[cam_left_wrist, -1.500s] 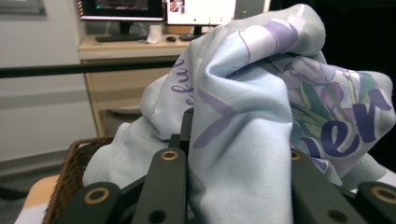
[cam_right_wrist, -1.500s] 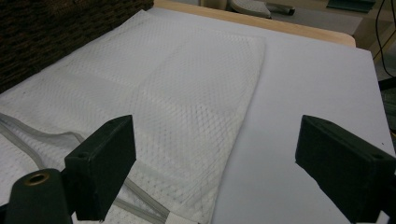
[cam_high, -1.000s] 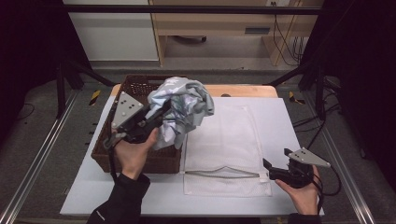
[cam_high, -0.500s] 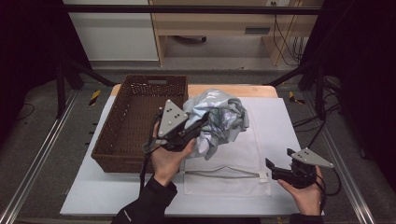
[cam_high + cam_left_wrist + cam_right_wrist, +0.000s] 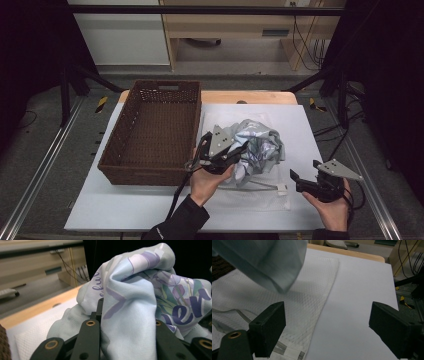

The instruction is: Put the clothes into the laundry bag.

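My left gripper (image 5: 235, 152), clamped on the bunched floral cloth (image 5: 257, 150), has carried it out of the basket (image 5: 150, 135) to 3 o'clock, lower, over the mesh bag (image 5: 260, 192) w/ zipper. Earlier it hung over the basket. Right gripper (image 5: 295, 181) waits w/ jaws apart, empty, at the bag's 3 o'clock. Next, I reckon: bagging.

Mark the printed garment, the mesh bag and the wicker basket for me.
Printed garment (image 5: 260, 150), high view: middle of the bunched cloth.
Mesh bag (image 5: 317, 293), right gripper view: bare netting near its edge.
Wicker basket (image 5: 165, 86), high view: far rim by the handle slot.
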Demonstrator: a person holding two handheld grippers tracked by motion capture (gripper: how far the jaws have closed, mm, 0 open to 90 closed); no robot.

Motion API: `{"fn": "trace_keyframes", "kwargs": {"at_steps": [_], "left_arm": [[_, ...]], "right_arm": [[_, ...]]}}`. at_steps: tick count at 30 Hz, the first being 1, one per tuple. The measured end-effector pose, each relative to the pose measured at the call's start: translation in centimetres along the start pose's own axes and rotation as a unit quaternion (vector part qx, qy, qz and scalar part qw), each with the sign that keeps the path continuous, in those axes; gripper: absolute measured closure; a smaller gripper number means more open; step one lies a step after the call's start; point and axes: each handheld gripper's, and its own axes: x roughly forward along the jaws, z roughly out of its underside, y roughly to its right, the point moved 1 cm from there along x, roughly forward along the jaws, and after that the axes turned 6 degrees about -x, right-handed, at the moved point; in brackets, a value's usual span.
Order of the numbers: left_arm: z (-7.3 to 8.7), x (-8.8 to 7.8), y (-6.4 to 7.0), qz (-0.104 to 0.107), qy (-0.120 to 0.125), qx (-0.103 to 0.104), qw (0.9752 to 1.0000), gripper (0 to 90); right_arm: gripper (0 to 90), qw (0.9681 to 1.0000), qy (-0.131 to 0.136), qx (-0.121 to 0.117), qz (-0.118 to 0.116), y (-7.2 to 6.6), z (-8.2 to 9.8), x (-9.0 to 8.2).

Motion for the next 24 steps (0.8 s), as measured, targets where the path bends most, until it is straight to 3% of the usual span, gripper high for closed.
{"fn": "trace_keyframes", "kwargs": {"at_steps": [7,14,17,18,20,21,22,23,24], "left_arm": [[3.9,3.6,0.0,0.017,-0.054,-0.01,0.9983,73.3],[6.0,5.7,0.2,0.036,-0.077,-0.005,0.9964,71.3],[6.7,6.3,0.4,0.046,-0.093,-0.003,0.9946,63.4],[6.9,6.5,0.5,0.049,-0.101,-0.005,0.9937,56.0],[7.3,6.5,0.8,0.05,-0.108,-0.005,0.9929,53.2],[7.5,6.6,1.0,0.053,-0.11,-0.004,0.9925,44.4],[7.6,6.5,1.1,0.057,-0.115,-0.006,0.9917,44.4],[7.7,6.4,1.2,0.061,-0.119,-0.008,0.991,35.1],[7.6,6.2,1.3,0.061,-0.12,-0.007,0.9909,35.1]], "right_arm": [[14.9,1.0,-0.001,0.003,0.006,0.3,0.1,-0.1],[14.9,1.0,-0.004,0.002,0.001,0.3,0.2,0.1],[14.9,1.0,-0.004,0.006,0.001,0.3,0.2,0.1],[14.9,1.0,-0.004,0.008,0.0,0.3,0.2,0.1],[14.9,1.0,-0.003,0.007,0.0,0.3,0.2,0.1],[14.6,1.0,-0.002,0.004,0.0,0.2,0.2,0.1],[14.6,1.0,-0.002,0.004,0.0,0.2,0.2,0.1],[14.2,1.0,-0.002,0.006,-0.003,0.1,0.1,0.1],[14.2,1.0,-0.002,0.006,-0.003,0.1,0.1,0.1]]}}
